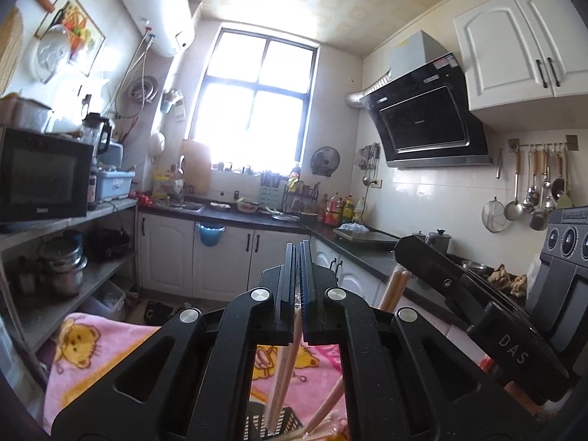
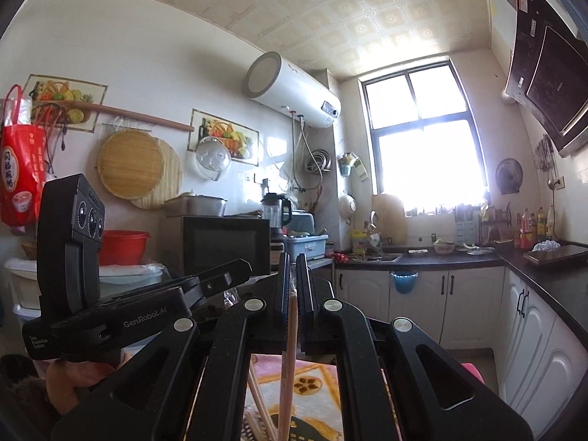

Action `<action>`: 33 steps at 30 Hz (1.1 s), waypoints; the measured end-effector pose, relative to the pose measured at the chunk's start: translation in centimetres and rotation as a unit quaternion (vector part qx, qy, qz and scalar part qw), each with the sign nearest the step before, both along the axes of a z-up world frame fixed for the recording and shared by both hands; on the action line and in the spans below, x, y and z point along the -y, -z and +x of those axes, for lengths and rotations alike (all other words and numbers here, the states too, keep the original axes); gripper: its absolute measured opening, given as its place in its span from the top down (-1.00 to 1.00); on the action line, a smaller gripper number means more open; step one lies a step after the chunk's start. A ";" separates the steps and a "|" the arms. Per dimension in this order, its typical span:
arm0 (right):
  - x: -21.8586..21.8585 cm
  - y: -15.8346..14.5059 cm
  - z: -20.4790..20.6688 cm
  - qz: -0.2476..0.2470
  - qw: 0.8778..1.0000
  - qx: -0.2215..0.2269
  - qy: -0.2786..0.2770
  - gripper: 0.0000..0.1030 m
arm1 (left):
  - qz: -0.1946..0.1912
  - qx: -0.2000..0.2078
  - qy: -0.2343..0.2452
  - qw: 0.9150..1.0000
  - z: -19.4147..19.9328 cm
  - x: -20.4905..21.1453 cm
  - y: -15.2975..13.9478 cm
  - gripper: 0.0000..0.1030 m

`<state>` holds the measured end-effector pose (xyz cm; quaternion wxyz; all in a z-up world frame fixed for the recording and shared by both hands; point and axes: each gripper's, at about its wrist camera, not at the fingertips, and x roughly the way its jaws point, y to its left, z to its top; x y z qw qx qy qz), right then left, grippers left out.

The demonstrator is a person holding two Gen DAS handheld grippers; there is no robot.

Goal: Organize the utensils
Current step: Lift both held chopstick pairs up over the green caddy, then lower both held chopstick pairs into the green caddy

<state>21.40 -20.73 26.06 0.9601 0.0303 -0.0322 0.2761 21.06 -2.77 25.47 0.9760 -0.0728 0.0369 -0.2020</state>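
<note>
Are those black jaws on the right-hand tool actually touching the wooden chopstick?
Touching. The right wrist view shows the right gripper with its jaws shut on the wooden chopstick, which runs up between them with no gap on either side.

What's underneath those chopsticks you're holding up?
Below the chopsticks in the left hand-held gripper lies a pink cartoon towel and a black slotted basket holding more sticks. The gripper bodies hide most of the basket.

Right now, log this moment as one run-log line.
left gripper: shut on pale wooden chopsticks | right gripper: shut on another wooden pair | below: black slotted basket, pink cartoon towel
</note>
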 end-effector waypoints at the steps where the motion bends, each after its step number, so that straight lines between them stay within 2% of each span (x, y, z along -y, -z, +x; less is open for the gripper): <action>1: -0.1 0.3 0.5 -0.002 1.000 -0.006 0.002 0.92 | -0.002 -0.003 -0.001 1.000 0.5 -0.1 0.5 0.99; 8: -1.0 3.4 3.6 -0.022 0.999 -0.034 0.011 0.92 | -0.005 -0.034 0.002 0.999 3.5 -0.3 3.9 0.99; 17: -1.6 7.3 6.7 -0.036 0.995 -0.085 0.034 0.92 | -0.003 -0.097 -0.001 0.995 6.0 -0.3 8.3 0.99; 24: -2.0 10.5 7.8 -0.042 0.990 -0.128 0.042 0.92 | 0.009 -0.145 -0.004 0.989 7.0 0.2 11.2 0.98; 33: -2.1 12.8 8.1 -0.041 0.983 -0.171 0.046 0.91 | 0.015 -0.166 -0.006 0.986 6.4 0.2 13.2 0.98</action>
